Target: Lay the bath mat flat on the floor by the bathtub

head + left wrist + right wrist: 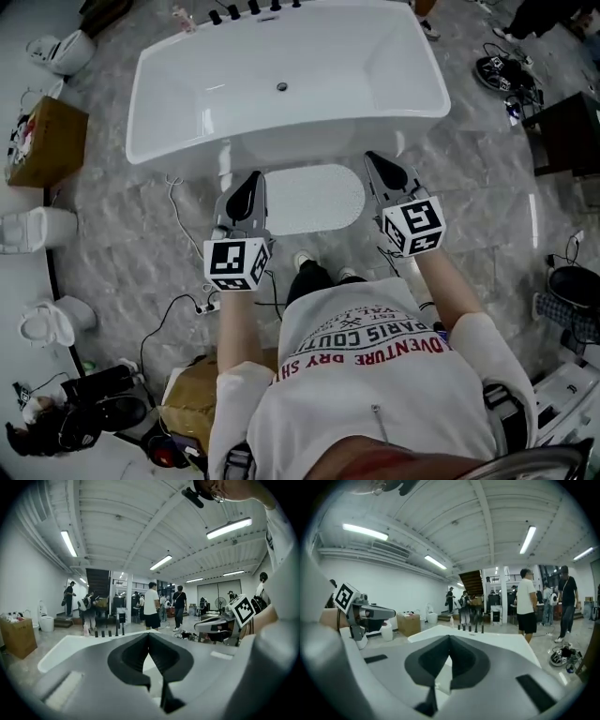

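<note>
The bath mat (314, 199) lies flat by the bathtub (281, 56), seemingly done; left claw (254, 178) and right claw (374, 159) are closed, empty.

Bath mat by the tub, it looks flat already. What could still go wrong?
The bath mat lies just ahead of the person's shoes, so a step forward might scuff it into a wrinkle. A white cable trails over the floor left of the mat and could catch a foot. The left gripper and right gripper are shut and empty, so fixing a fold means opening them first.
</note>
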`<state>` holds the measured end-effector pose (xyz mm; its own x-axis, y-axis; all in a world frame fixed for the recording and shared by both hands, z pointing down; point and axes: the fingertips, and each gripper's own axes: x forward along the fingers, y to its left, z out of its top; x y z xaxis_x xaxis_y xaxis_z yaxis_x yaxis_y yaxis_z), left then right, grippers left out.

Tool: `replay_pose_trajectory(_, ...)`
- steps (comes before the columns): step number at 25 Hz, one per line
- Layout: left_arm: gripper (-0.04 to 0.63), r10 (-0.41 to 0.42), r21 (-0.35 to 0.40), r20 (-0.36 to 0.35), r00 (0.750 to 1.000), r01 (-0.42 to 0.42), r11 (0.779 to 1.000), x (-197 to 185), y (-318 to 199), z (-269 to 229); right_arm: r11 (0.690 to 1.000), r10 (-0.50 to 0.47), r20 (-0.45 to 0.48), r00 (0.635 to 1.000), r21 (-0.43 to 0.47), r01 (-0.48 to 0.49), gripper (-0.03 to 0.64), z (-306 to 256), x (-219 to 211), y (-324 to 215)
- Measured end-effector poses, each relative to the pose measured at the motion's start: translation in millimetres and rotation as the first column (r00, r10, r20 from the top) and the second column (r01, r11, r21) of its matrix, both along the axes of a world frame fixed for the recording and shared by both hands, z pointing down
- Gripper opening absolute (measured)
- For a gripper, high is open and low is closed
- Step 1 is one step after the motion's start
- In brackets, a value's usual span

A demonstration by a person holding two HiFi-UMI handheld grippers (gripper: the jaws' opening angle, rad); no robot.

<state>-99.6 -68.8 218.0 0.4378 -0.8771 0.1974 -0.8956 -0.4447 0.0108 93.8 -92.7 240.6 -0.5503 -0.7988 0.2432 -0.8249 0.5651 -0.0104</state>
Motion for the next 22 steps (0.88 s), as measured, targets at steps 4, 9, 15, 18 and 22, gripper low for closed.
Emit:
replay_pose_trajectory(4, 0.012, 0.013, 0.087, -0.001, 1.000, -0.013, 0.996, 17, 17, -56, 0.997, 0.012, 0.036, 0.999, 0.073, -0.015, 0.009, -48, 20, 13)
replay_pose_trajectory(9, 0.012, 0.034, 0.164, 0.006, 0.999, -0.035, 0.986, 25, 45, -98, 0.991, 0.005, 0.074, 0.997, 0.134, -0.015, 0.008, -83, 27, 34)
replay_pose_trajectory(15, 0.012, 0.003, 0.156, 0.012, 1.000, -0.005, 0.988, 21, 62, -99, 0.986, -0.019, 0.062, 0.998, 0.169, 0.009, 0.008, -96, 25, 54)
replay_pose_trajectory(18, 0.012, -0.009, 0.141, 0.007, 1.000, 0.008, 0.990, 18, 69, -94, 0.985, -0.035, 0.057, 0.998, 0.171, 0.025, 0.008, -98, 20, 60)
replay_pose_trajectory(22, 0.012, -0.023, 0.127, 0.007, 1.000, 0.022, 0.992, 14, 76, -90, 0.984, -0.045, 0.033, 0.998, 0.173, 0.039, 0.008, -93, 16, 67)
